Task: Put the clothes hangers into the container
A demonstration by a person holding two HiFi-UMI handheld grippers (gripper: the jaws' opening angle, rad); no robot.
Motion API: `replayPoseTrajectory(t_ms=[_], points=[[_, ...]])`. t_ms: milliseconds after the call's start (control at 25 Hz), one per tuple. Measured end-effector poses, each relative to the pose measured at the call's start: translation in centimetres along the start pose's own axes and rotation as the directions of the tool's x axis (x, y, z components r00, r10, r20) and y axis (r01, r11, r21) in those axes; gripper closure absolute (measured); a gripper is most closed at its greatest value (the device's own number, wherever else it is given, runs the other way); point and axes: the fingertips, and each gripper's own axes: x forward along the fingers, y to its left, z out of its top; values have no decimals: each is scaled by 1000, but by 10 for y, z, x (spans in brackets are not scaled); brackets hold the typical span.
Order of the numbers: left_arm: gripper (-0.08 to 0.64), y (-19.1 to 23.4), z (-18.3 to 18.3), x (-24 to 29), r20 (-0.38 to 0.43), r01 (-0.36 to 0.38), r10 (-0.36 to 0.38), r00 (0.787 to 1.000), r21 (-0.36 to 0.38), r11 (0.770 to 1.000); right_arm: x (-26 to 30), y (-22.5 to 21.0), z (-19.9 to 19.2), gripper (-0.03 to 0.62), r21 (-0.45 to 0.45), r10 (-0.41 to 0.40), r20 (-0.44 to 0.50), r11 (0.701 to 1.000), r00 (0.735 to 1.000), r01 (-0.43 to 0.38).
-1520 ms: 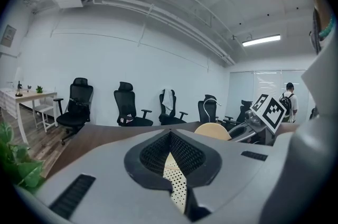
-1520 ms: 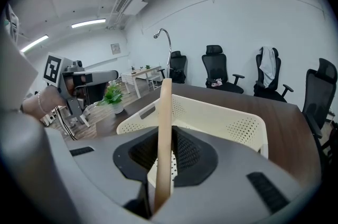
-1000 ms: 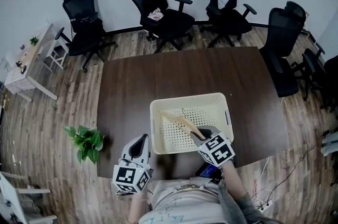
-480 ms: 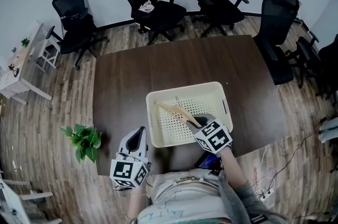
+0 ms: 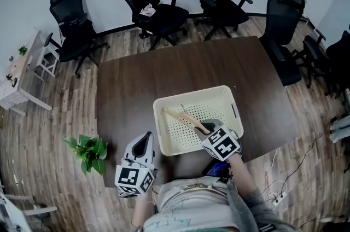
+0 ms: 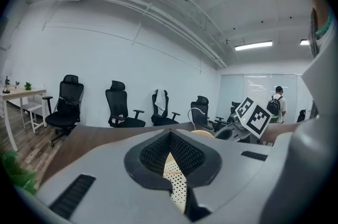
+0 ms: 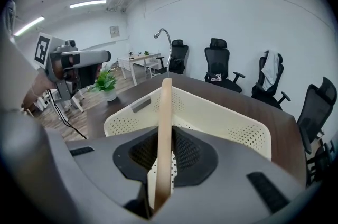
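Observation:
A cream perforated basket (image 5: 224,100) stands on the dark brown table (image 5: 164,72), close to its near edge. My right gripper (image 5: 205,128) is over the basket's near right part, shut on one arm of a wooden clothes hanger (image 5: 180,117). The hanger slants up and left above the basket floor. In the right gripper view the wooden arm (image 7: 164,112) runs straight out between the jaws, with its metal hook (image 7: 165,40) beyond, over the basket (image 7: 222,122). My left gripper (image 5: 146,139) hangs off the table's near edge, left of the basket. Its jaws are shut with nothing between them (image 6: 170,134).
Several black office chairs (image 5: 150,4) ring the far side and right end of the table. A potted plant (image 5: 87,151) sits on the wood floor at the left. Farther left is a small white table (image 5: 19,75). Cables (image 5: 276,190) lie on the floor at the right.
The head view has shifted slightly. Both grippers keep their places, and the right one still holds the hanger over the basket.

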Motion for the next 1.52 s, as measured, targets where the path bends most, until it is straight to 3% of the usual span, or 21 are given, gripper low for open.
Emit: replayPoseTrajectory(t_ms=[280,960,1160,1520], points=[[549,5,-6,-3,-2,46,-46,999,-12,999,0,1,1,532,-13,-21,0,1000,1000,21],[549,18,-20,-11,-27,163,-163,986,8,987,-3,-7,4,520,-153,-242,14,958,970,241],[549,10,-20,-5,-42,172,-171,984,18,985,-3,-12,4,517,-146,-245,12,959,969,244],[549,-13,-14,13,-39,121,-121,992,-1,993,-6,-22,3,517,-111,-208,7,972,978,207]])
